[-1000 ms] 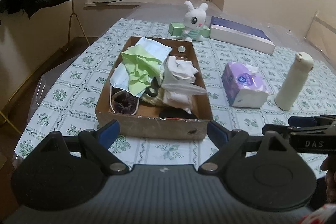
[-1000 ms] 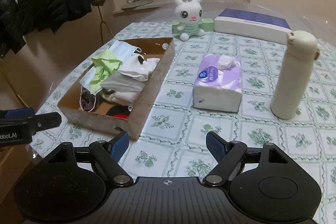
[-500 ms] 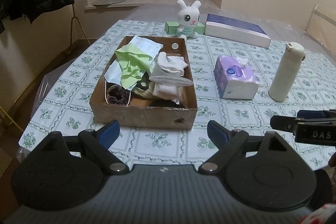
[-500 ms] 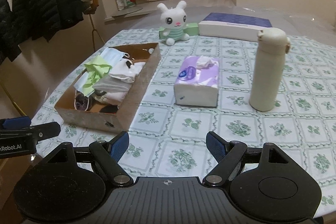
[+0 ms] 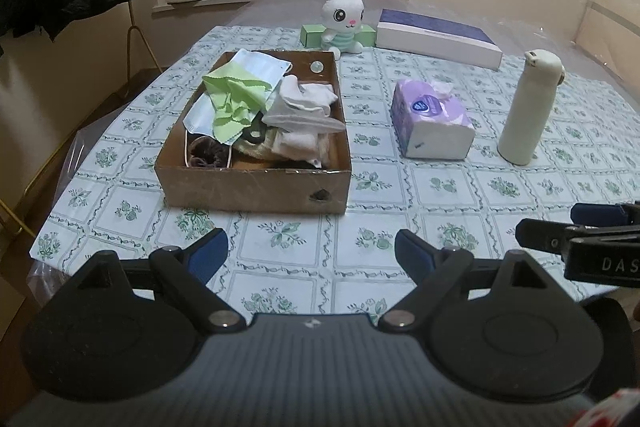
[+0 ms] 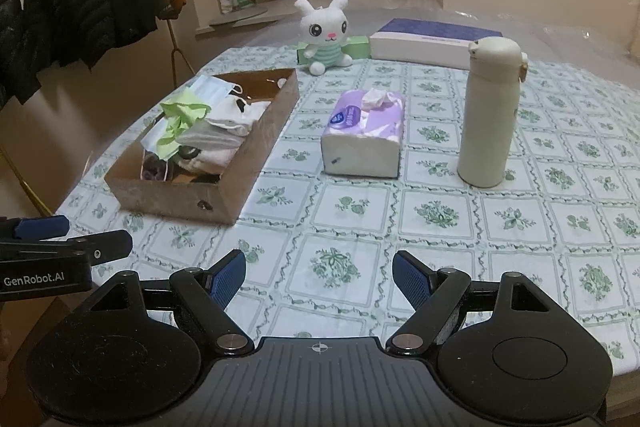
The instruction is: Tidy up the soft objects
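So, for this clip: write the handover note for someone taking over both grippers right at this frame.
Left gripper: open, empty, over the near table edge.
Right gripper: open, empty, beside it.
Cardboard box: on the tablecloth, holding a loose heap: green cloth, face masks, white socks, a dark scrunchie.
Plush rabbit: upright behind the box.
Tissue pack and cream bottle: to the box's right.
Done: nothing evident; the box contents are jumbled.
Left: probably sort the soft items; neither gripper touches anything.
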Demonstrator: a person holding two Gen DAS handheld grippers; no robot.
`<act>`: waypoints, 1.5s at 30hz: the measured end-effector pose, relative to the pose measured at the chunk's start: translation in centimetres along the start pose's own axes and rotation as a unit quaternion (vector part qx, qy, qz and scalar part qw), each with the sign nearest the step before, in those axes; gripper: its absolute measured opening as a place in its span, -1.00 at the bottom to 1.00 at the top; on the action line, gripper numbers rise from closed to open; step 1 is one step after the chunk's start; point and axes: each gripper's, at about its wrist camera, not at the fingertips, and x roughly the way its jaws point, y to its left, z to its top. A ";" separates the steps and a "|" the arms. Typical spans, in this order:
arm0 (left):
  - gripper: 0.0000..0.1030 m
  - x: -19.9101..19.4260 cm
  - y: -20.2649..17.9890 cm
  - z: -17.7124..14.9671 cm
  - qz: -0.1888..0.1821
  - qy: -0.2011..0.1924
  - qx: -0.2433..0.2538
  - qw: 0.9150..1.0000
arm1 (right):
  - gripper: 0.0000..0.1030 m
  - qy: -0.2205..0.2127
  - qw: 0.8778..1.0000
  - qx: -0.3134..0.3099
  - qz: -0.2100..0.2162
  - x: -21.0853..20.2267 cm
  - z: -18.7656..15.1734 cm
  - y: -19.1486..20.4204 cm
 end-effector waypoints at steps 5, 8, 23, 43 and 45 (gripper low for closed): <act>0.73 -0.1 -0.1 -0.2 0.001 0.000 -0.001 1.000 | 0.55 -0.004 1.000 -0.001 0.000 -0.2 -0.1 0.0; 0.73 -0.2 -0.2 -0.3 0.002 0.000 0.001 1.000 | 0.55 -0.008 1.000 -0.001 -0.001 -0.4 0.0 0.1; 0.73 -0.2 -0.5 -0.4 -0.002 -0.001 -0.001 1.000 | 0.55 -0.007 1.000 -0.007 0.001 -0.2 0.0 0.5; 0.73 0.0 -0.4 -0.7 -0.002 0.000 -0.005 1.000 | 0.55 -0.006 1.000 -0.007 0.002 -0.2 -0.1 0.6; 0.73 -0.1 -0.4 -0.7 -0.002 0.001 -0.004 1.000 | 0.55 -0.006 1.000 -0.007 0.002 -0.2 -0.1 0.6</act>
